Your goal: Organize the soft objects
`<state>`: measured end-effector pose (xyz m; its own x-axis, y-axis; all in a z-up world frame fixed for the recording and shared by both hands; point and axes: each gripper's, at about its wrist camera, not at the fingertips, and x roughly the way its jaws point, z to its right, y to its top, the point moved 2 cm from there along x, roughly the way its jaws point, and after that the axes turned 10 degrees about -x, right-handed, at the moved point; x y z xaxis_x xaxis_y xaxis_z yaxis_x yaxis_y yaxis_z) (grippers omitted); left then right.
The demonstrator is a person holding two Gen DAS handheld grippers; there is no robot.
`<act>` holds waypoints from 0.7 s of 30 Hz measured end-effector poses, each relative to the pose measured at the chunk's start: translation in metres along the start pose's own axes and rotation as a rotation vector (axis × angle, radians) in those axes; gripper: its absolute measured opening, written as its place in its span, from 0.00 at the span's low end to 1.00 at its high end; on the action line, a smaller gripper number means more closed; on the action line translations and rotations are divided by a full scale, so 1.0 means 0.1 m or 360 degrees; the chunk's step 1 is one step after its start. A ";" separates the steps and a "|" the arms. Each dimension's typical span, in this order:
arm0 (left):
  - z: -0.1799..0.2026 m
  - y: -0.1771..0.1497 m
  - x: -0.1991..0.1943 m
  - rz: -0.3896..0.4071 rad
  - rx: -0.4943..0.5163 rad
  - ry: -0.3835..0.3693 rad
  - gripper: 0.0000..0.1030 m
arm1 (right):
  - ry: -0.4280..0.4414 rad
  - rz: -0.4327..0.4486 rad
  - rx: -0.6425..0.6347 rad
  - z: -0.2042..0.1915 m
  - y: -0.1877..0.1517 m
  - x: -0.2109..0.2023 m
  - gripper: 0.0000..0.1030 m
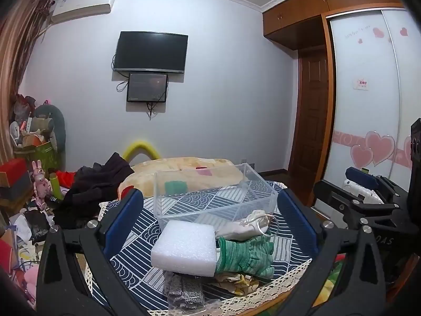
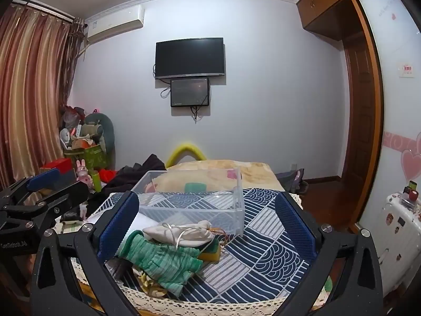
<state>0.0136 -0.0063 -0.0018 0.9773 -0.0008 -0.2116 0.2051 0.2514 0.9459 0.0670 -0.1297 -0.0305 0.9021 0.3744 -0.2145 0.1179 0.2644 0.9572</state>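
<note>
A pile of soft things lies on the navy patterned tablecloth [image 1: 136,237]: a white foam block [image 1: 184,247], a green knit glove [image 1: 244,252] [image 2: 160,260], a cream drawstring pouch [image 1: 247,226] [image 2: 181,233], and a yellow sponge [image 2: 210,252] under the pouch. Behind them stands a clear plastic bin [image 1: 215,192] [image 2: 194,197]. My left gripper [image 1: 210,221] is open, hovering over the foam and glove with nothing touching its pads. My right gripper [image 2: 208,223] is open too, above the glove and pouch, touching nothing.
A grey item in a plastic bag [image 1: 184,292] and a yellow patterned cloth [image 1: 236,281] lie at the near lace edge. Dark clothes [image 1: 97,184] and a beige blanket [image 2: 236,171] lie beyond the bin. Clutter fills the left; a white suitcase [image 2: 394,223] stands right.
</note>
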 end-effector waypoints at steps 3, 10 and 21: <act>-0.01 0.00 0.00 -0.0001 -0.0008 -0.0001 1.00 | 0.0002 0.0003 0.0003 0.00 0.01 -0.01 1.00; -0.01 0.01 0.00 -0.0004 -0.0010 -0.0001 1.00 | 0.0005 0.0008 0.0007 0.00 0.01 -0.02 1.00; -0.02 0.00 0.01 -0.0005 -0.0021 0.0000 1.00 | 0.0007 0.0012 0.0007 -0.01 0.00 -0.01 1.00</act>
<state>0.0142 -0.0046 -0.0026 0.9767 -0.0018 -0.2148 0.2077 0.2639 0.9419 0.0656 -0.1295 -0.0299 0.9011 0.3803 -0.2084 0.1132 0.2576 0.9596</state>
